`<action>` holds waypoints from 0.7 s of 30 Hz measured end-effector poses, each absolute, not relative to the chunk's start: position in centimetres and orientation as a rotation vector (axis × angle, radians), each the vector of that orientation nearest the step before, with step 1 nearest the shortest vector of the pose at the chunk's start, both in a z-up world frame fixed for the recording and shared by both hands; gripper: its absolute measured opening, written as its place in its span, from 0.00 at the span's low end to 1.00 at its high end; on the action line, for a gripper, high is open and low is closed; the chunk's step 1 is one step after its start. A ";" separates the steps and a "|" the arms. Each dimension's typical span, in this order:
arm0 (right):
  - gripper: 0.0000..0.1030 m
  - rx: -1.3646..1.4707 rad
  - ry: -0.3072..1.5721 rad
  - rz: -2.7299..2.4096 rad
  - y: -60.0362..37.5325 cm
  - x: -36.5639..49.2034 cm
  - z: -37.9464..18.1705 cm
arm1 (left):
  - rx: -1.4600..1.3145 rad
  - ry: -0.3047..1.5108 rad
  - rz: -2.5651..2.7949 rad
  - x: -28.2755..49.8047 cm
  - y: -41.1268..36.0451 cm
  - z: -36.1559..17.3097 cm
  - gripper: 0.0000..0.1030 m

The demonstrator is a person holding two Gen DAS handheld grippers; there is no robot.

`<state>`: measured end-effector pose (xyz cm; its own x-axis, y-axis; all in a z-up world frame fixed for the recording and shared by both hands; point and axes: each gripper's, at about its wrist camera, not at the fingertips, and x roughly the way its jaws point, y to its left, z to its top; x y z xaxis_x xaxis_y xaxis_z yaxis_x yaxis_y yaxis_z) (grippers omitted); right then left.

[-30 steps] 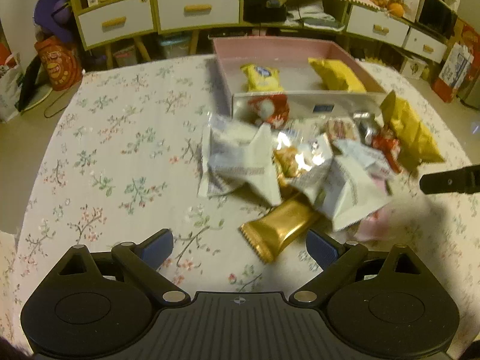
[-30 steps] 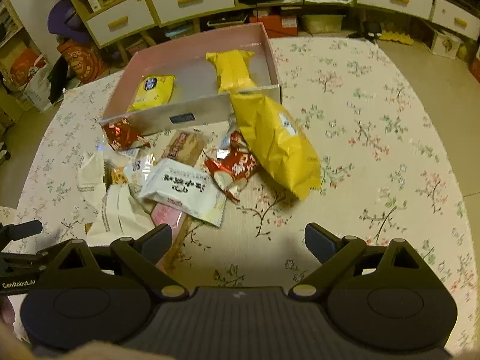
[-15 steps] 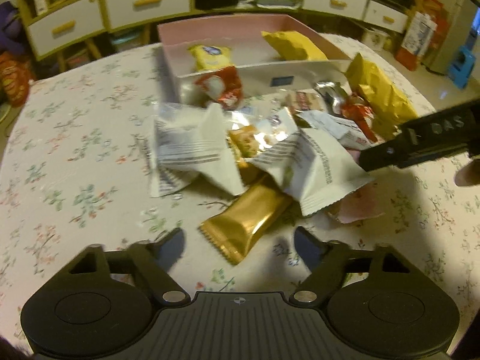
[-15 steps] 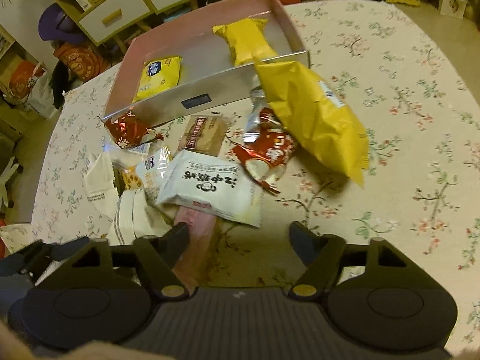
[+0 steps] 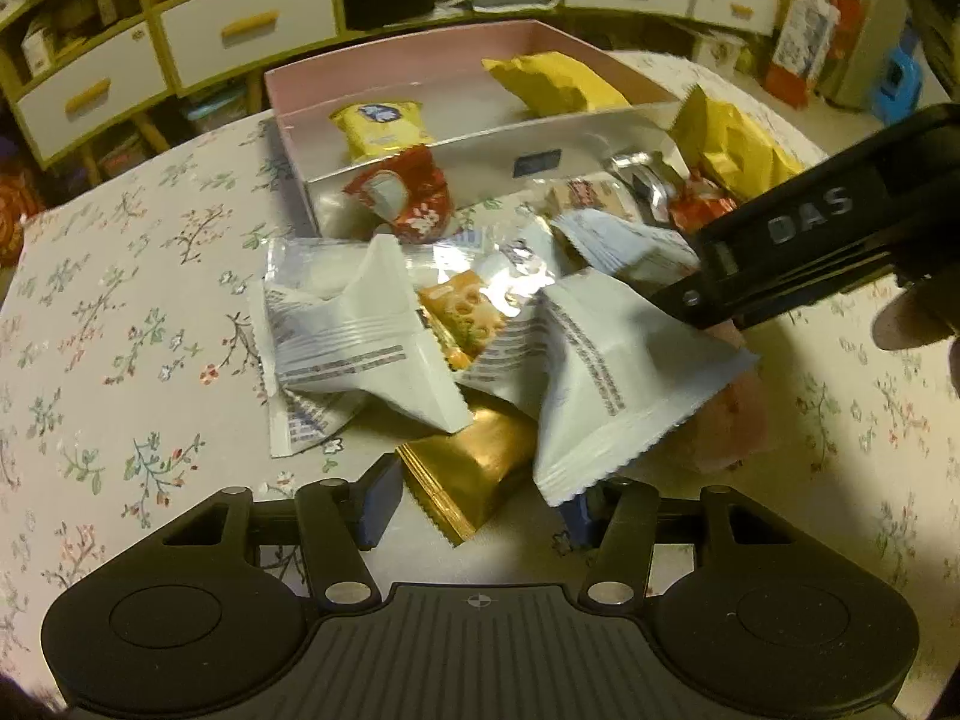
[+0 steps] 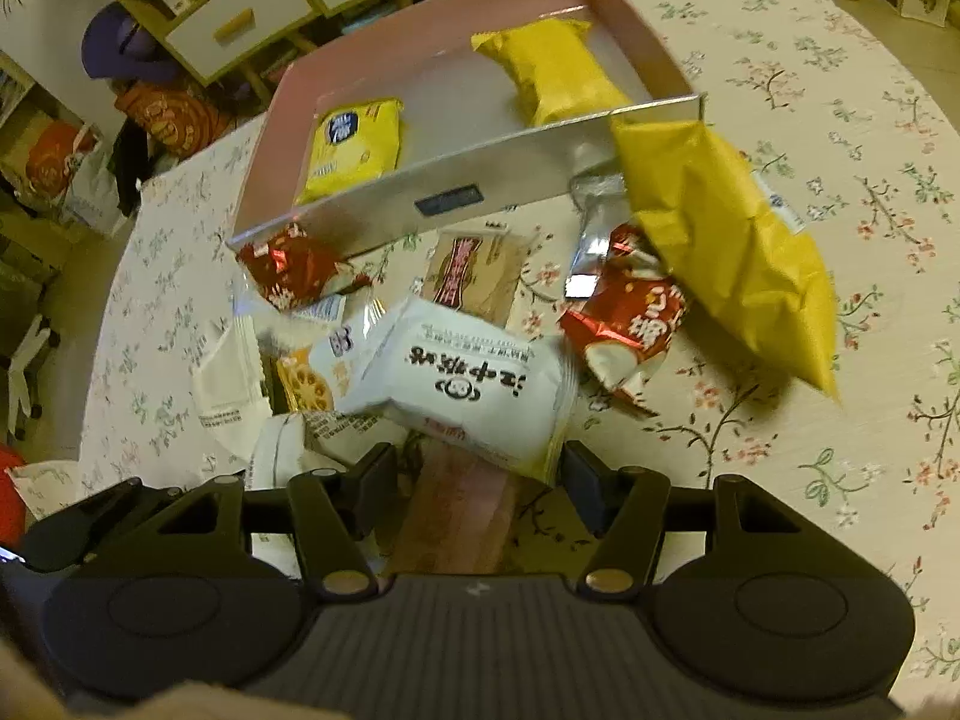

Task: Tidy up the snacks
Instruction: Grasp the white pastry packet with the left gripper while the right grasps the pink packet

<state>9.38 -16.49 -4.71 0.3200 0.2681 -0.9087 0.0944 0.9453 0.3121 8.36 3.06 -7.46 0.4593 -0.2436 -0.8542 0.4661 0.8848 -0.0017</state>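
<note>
A pile of snack packets lies on the flowered table in front of a pink box (image 5: 288, 90) that holds two yellow packets (image 5: 381, 129). My left gripper (image 5: 480, 507) is open, its fingers on either side of a gold packet (image 5: 474, 474); a white packet (image 5: 606, 384) overlaps its right finger. My right gripper (image 6: 480, 480) is open, its fingers on either side of a pink packet (image 6: 462, 510), with a white packet with black writing (image 6: 474, 384) just beyond. The right gripper's body also crosses the left wrist view (image 5: 810, 222).
A large yellow bag (image 6: 726, 240) leans on the box's right corner (image 6: 696, 105). Red packets (image 6: 624, 312) and a brown one (image 6: 474, 270) lie before the box. Drawers and shelves (image 5: 246, 30) stand behind the table. The tablecloth (image 6: 840, 450) spreads to the right.
Both grippers have moved forward and down into the pile. The left now straddles the gold packet, the right the pink one. The right gripper's body has come further into the left wrist view.
</note>
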 end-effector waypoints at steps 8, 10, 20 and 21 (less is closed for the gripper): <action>0.29 0.201 1.233 0.133 -16.3 8.5 -4.6 | 0.268 1.045 -0.569 6.9 2.4 -7.1 0.41; 0.29 0.180 1.234 0.136 -16.7 8.2 -4.5 | 0.288 1.052 -0.596 6.5 2.1 -7.1 0.41; 0.28 0.133 1.233 0.106 -19.7 6.9 -4.2 | 0.251 1.108 -0.622 5.4 3.4 -5.8 0.46; 0.28 0.131 1.233 0.101 -19.8 6.9 -4.2 | 0.243 1.106 -0.623 5.2 3.5 -5.5 0.47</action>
<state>6.90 -19.80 -4.18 0.3285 0.1480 -0.9329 -0.0058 0.9879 0.1547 5.24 3.49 -5.54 0.3001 -0.3468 -0.8887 0.5802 0.8058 -0.1185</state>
